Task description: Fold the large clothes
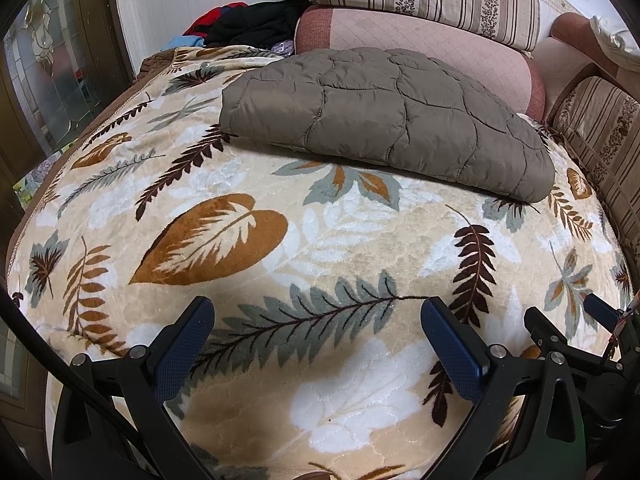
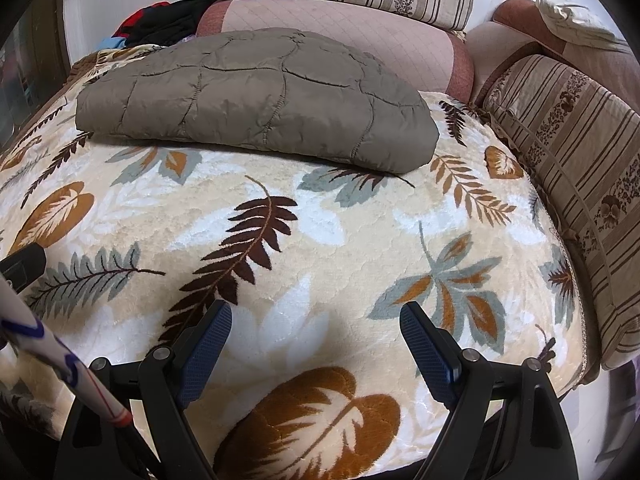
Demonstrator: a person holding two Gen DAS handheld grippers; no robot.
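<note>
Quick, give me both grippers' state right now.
Left gripper: open, jaws wide apart, holding nothing.
Right gripper: open, jaws wide apart, holding nothing.

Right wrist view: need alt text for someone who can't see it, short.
A folded grey-brown quilted jacket lies on a leaf-patterned blanket at the far side of the bed, in front of a pink bolster and striped cushions. In the foreground the right hand-held gripper is open and empty above the blanket, well short of the jacket.
</note>
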